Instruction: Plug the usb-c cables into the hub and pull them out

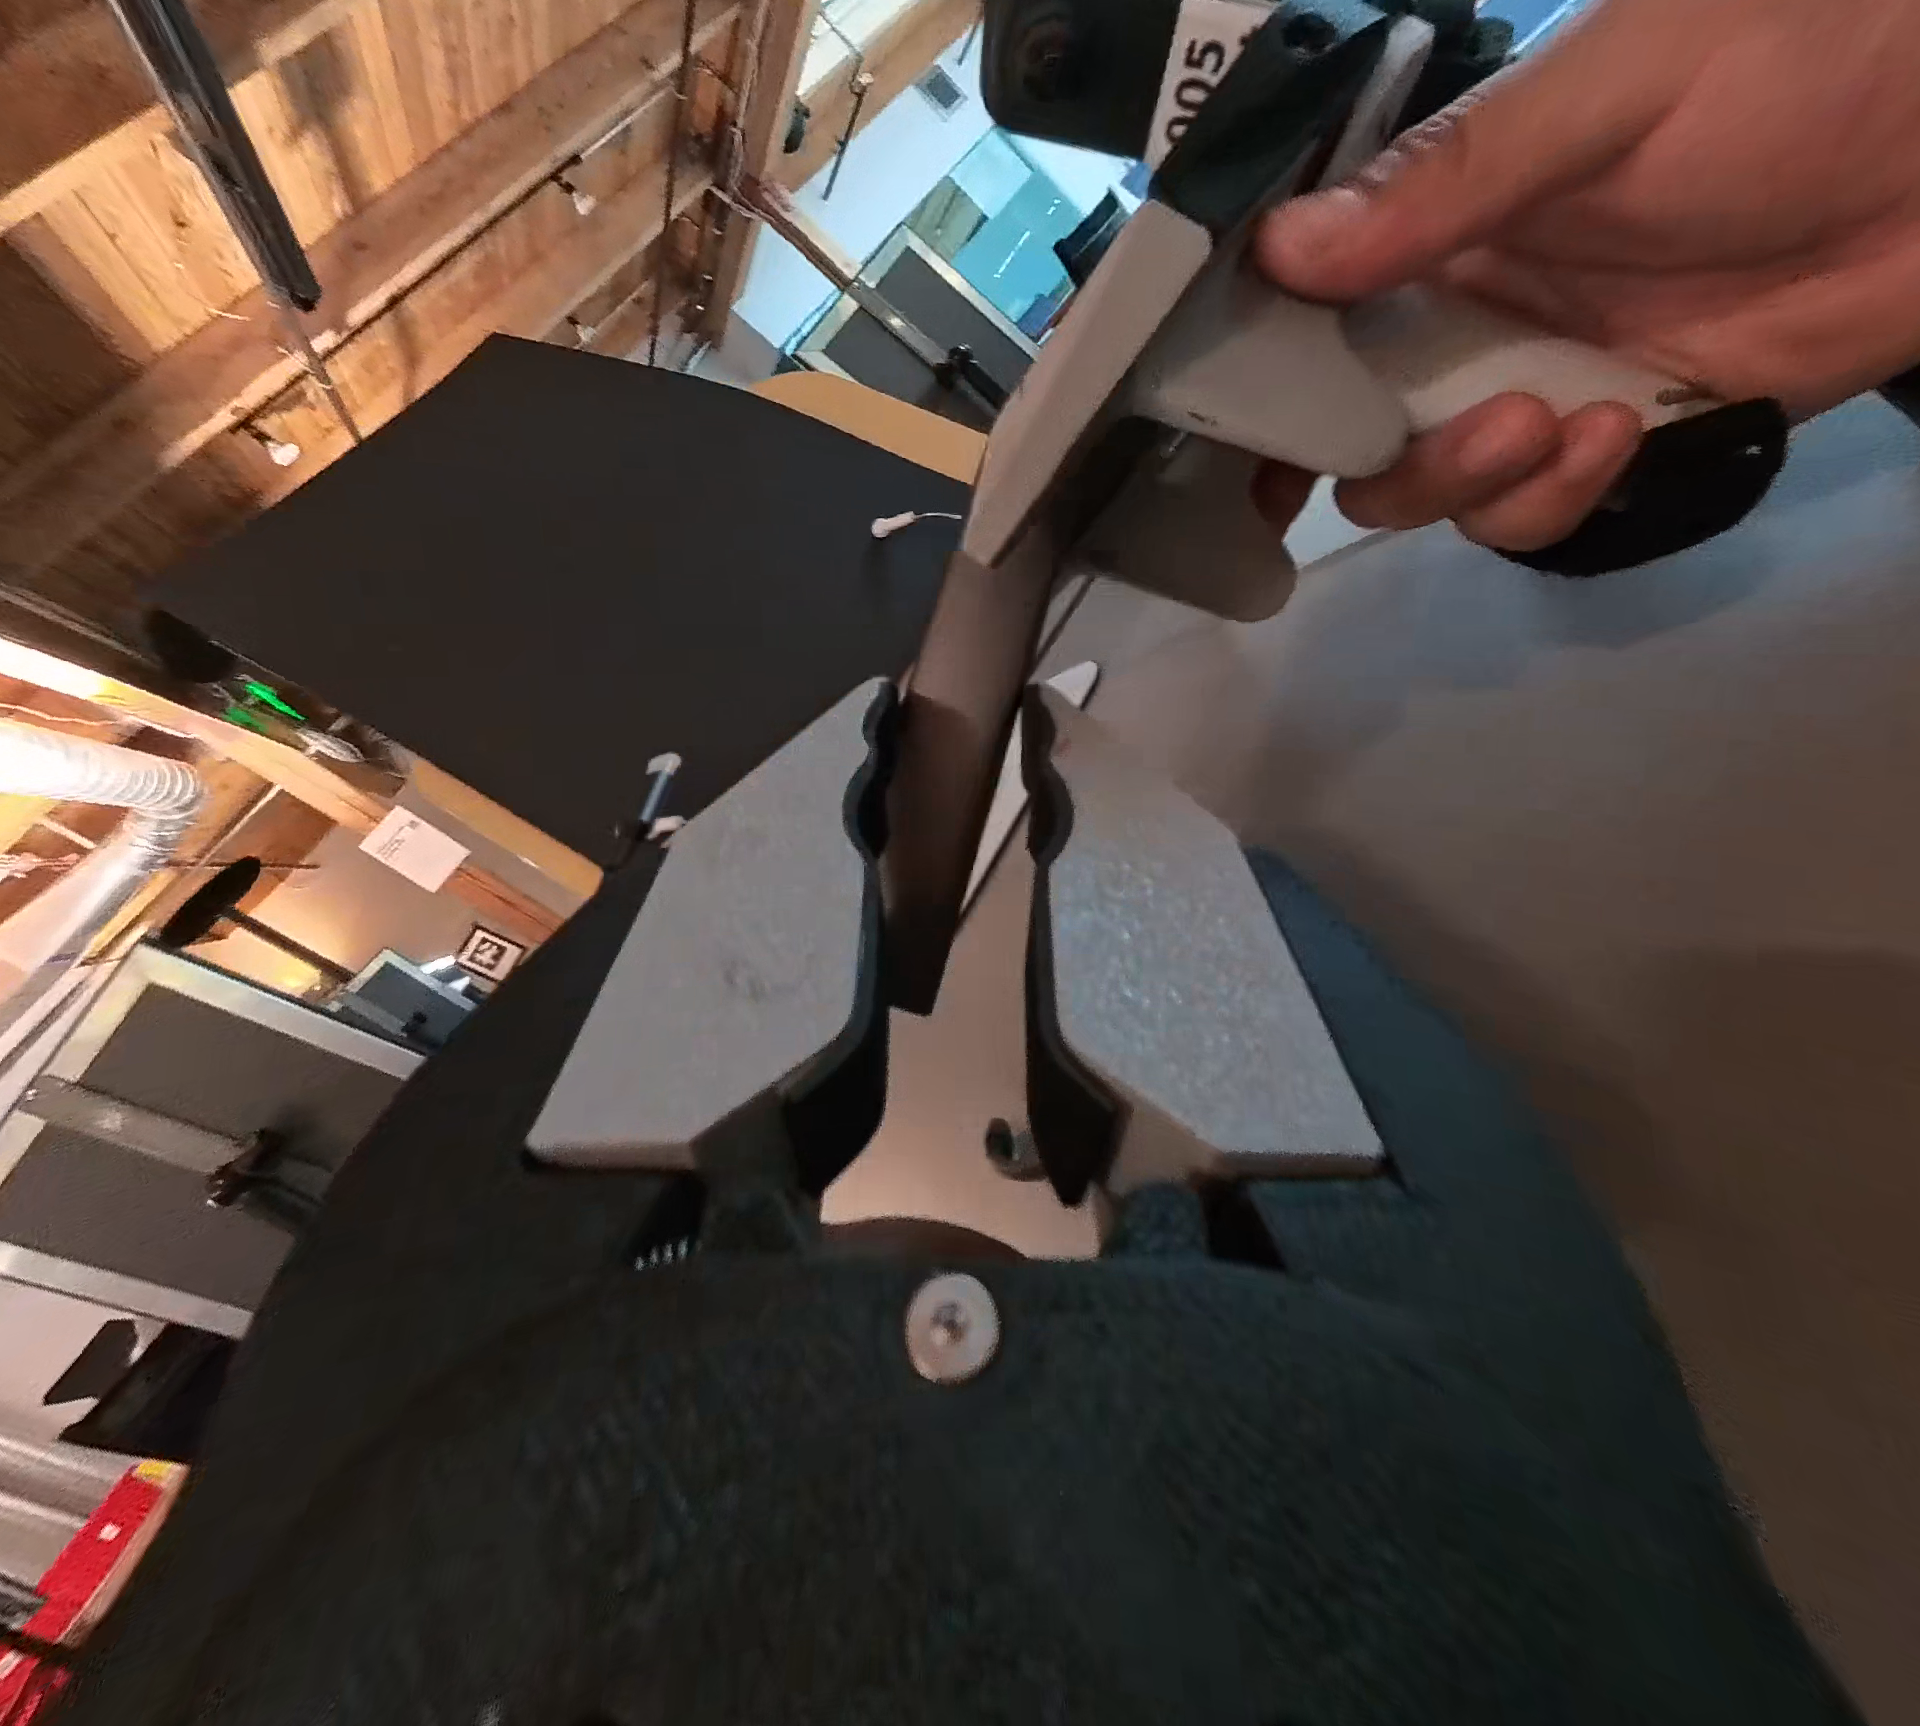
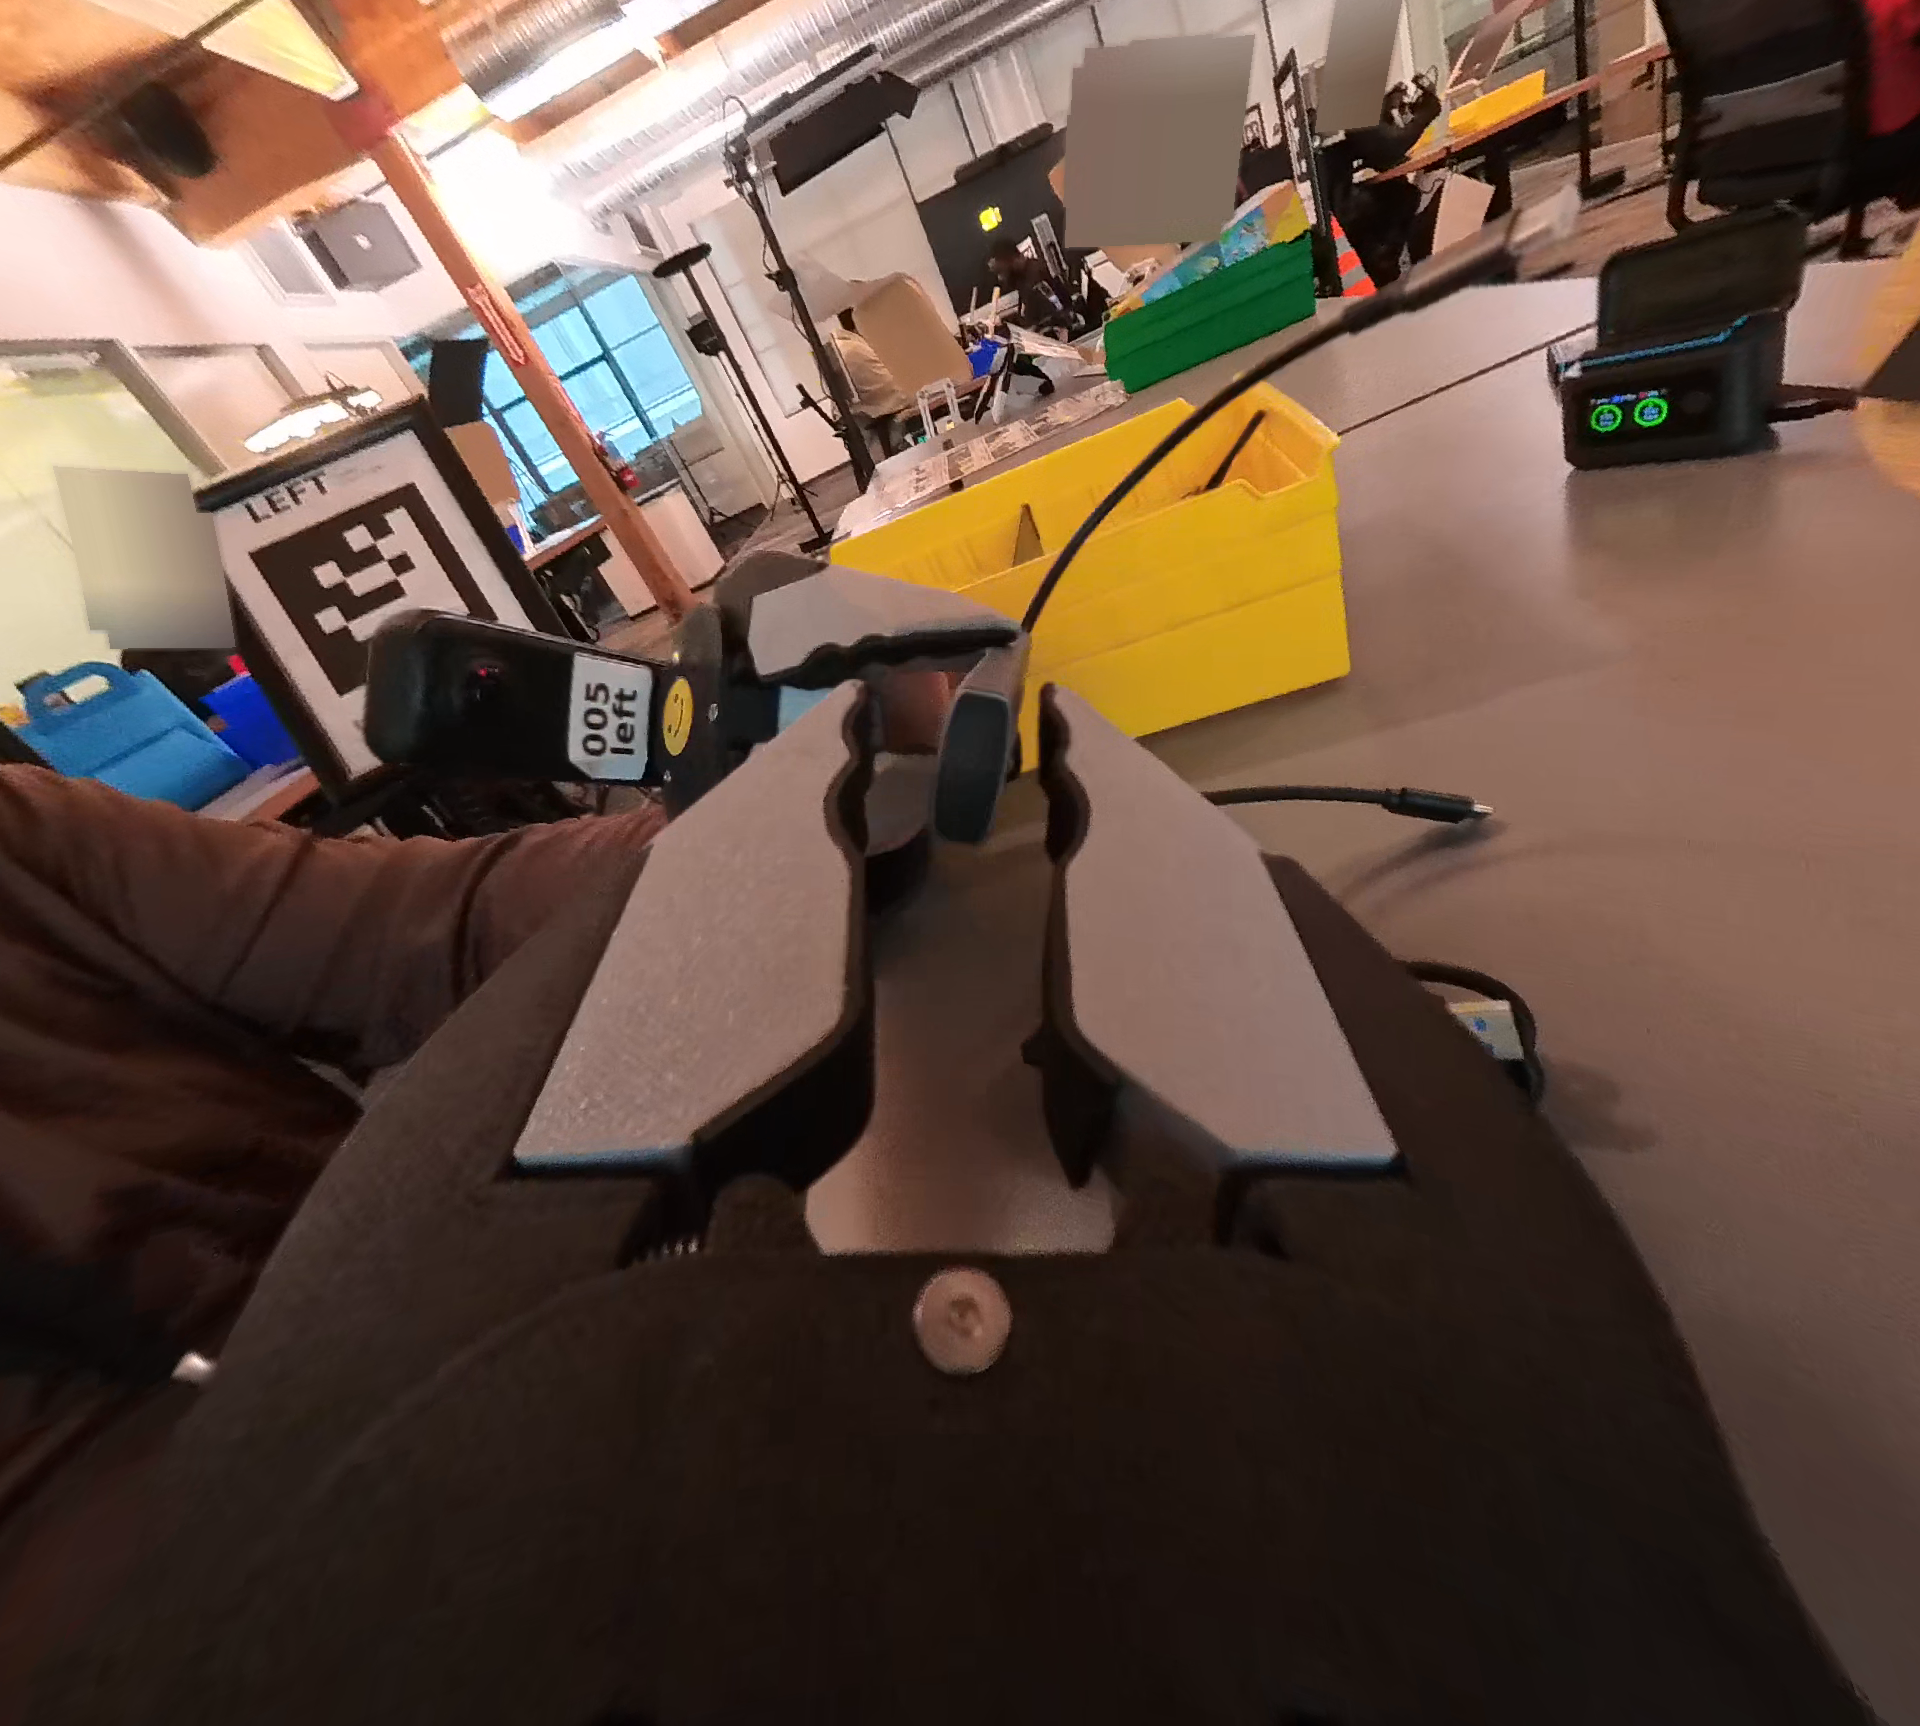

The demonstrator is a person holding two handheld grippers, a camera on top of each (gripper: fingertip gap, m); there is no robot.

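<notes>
The dark grey hub [image 1: 940,845] lies lengthwise between my left gripper's fingers [image 1: 961,803], lifted off the grey table [image 1: 1558,845]. The left gripper is shut on it. In the right wrist view the hub [image 2: 977,751] sticks out of the left gripper [image 2: 883,637], and its thin black lead [image 2: 1132,481] arcs up and right. My right gripper [image 2: 956,762] is open and straddles the hub's free end, with a gap on each side. A hand holds the right gripper [image 1: 1091,388] just above the hub. A loose black USB-C cable [image 2: 1439,806] lies on the table to the right.
A yellow bin [image 2: 1143,554] stands just behind the hub, with a green bin [image 2: 1205,315] farther back. A dark power unit with lit green rings [image 2: 1662,398] sits at the far right. A black mat [image 1: 540,533] carries white cable plugs [image 1: 894,523]. A marker board [image 2: 353,564] stands to the left.
</notes>
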